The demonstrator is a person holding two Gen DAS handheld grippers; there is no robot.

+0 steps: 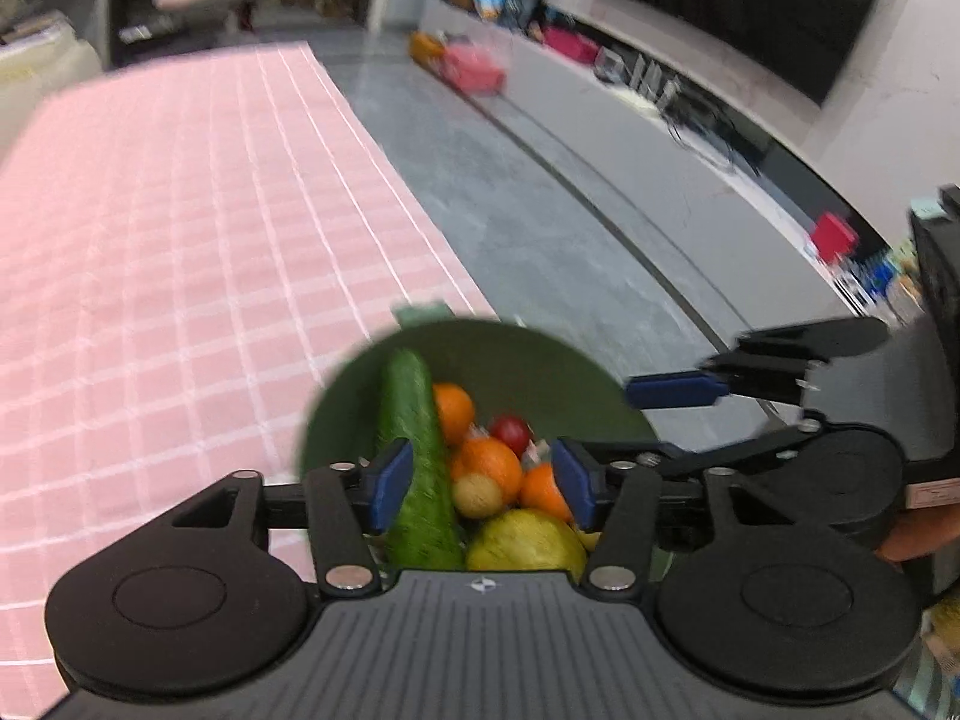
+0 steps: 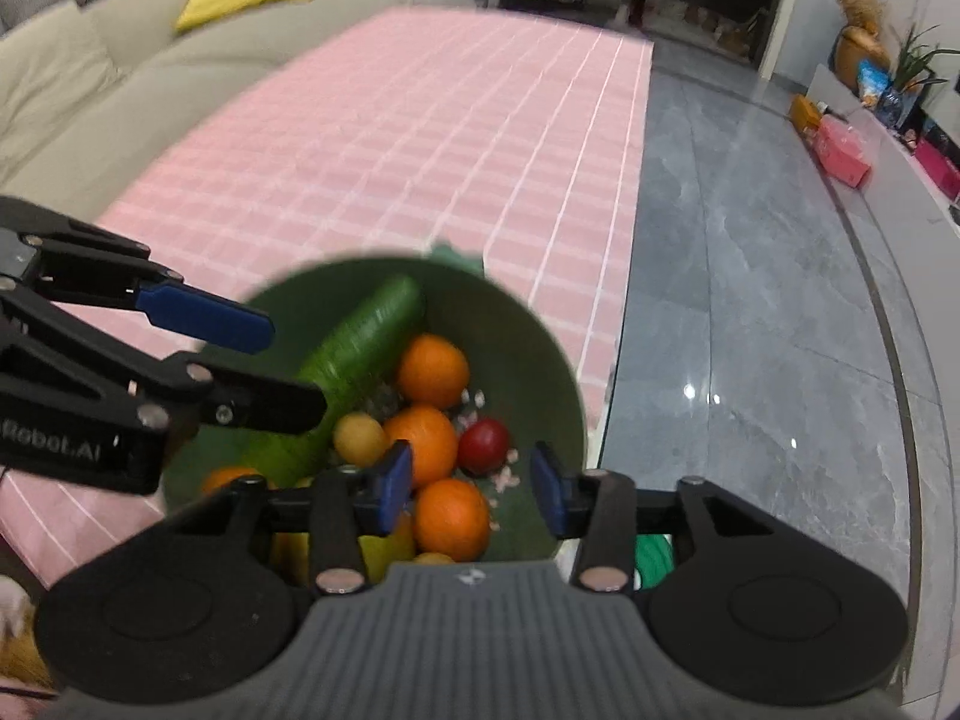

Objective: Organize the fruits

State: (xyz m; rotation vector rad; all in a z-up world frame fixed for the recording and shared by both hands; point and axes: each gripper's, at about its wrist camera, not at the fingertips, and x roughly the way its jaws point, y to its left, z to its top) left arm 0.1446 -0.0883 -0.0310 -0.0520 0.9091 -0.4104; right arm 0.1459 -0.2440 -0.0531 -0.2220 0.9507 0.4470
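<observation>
A dark green bowl (image 1: 540, 360) (image 2: 528, 336) stands at the edge of a pink checked table. It holds a cucumber (image 1: 414, 450) (image 2: 354, 360), several oranges (image 1: 486, 465) (image 2: 432, 369), a red fruit (image 1: 510, 431) (image 2: 483, 444), a small yellow-brown fruit (image 1: 477, 495) (image 2: 359, 438) and a yellow-green fruit (image 1: 525, 543). My left gripper (image 1: 483, 480) is open and empty above the bowl. My right gripper (image 2: 474, 486) is open and empty above the bowl's near side. Each gripper shows from the side in the other's view.
The pink checked tablecloth (image 1: 180, 240) (image 2: 420, 138) stretches beyond the bowl. A grey tiled floor (image 2: 750, 300) lies to the right, with a TV bench (image 1: 660, 96) and clutter. A beige sofa (image 2: 90, 90) stands left of the table.
</observation>
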